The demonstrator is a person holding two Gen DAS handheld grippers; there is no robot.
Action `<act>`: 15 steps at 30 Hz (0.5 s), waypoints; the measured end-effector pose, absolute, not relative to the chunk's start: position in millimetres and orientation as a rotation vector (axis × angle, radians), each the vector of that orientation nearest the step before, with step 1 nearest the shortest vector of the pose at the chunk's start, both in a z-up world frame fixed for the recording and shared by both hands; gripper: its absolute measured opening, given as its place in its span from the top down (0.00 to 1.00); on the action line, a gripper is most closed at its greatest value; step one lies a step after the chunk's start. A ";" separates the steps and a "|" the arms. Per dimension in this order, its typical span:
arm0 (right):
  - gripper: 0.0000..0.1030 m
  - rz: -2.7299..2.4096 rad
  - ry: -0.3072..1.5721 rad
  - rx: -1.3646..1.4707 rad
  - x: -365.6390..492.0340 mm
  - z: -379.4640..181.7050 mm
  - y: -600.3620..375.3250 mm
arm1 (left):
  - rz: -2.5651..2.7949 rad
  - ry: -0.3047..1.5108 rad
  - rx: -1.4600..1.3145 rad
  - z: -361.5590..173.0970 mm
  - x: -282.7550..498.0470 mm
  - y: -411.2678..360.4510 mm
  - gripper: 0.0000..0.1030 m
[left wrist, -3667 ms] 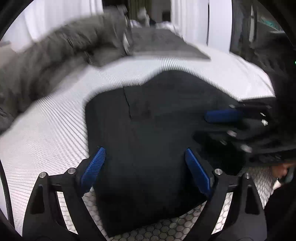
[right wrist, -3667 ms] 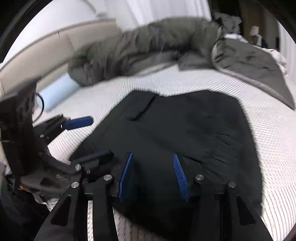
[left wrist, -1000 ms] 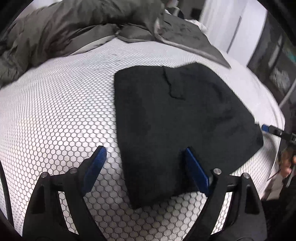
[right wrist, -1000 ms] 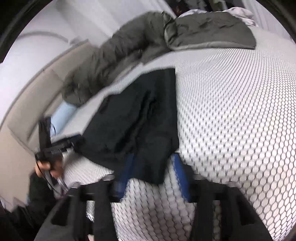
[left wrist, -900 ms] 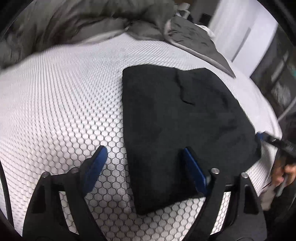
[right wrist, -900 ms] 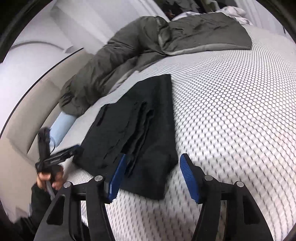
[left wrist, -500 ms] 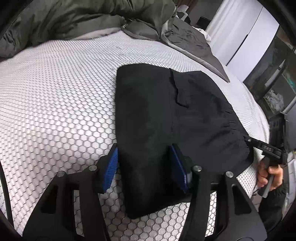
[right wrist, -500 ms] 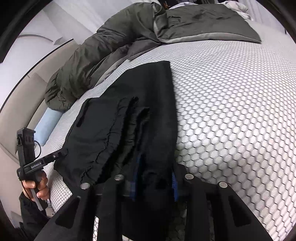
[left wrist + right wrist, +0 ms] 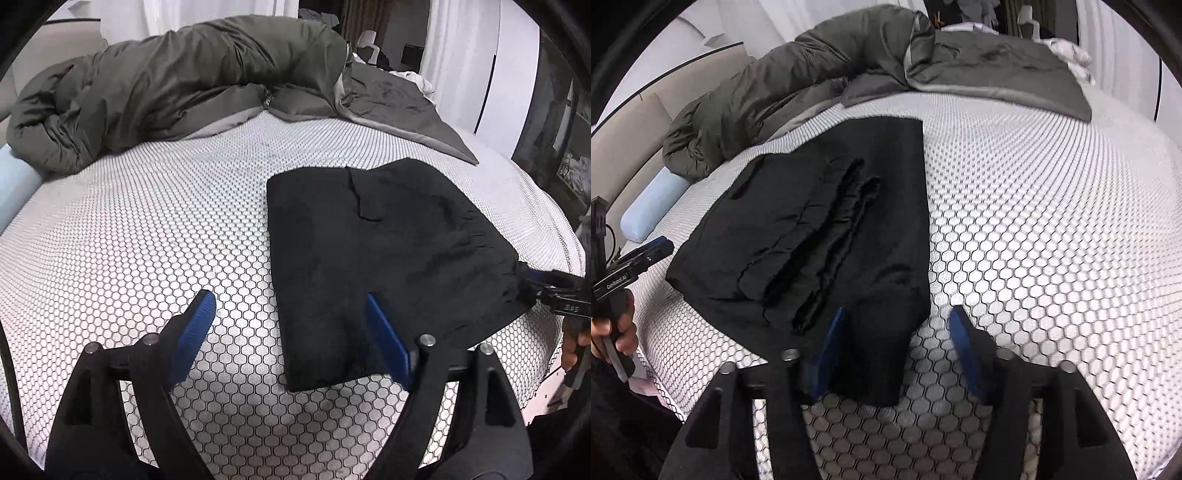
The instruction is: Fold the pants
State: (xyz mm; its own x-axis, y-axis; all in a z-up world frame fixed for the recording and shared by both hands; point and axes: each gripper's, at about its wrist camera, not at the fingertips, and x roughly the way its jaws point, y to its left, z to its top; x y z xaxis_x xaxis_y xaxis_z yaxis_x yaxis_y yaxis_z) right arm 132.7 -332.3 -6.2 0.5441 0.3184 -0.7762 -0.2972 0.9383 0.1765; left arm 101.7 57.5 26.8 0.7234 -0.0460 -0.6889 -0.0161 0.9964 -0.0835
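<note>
1. Bed (image 9: 147, 229): white honeycomb-mesh cover fills both views. The left view shows more bare mesh on its left side.
2. Duvet (image 9: 177, 74): grey-green, bunched along the far edge. Only the right view shows the pale blue pillow (image 9: 650, 206) clearly under its end.
3. Pants (image 9: 369, 251): black, folded to a thick rectangle, flat on the bed. Long axis runs away from both cameras. Only the right view shows the stacked gathered edges (image 9: 827, 236). Only the left view shows the pocket flap (image 9: 364, 199).
4. Left gripper (image 9: 291, 328): spread wide, holding nothing; the pants' near corner lies between the fingers.
5. Right gripper (image 9: 901, 332): parted, gripping nothing; the pants' near corner lies between the fingers.
</note>
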 end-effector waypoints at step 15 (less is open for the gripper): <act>0.00 0.402 0.496 0.000 41.0 53.2 -313.4 | -0.069 0.537 -0.025 57.4 4.0 24.1 0.01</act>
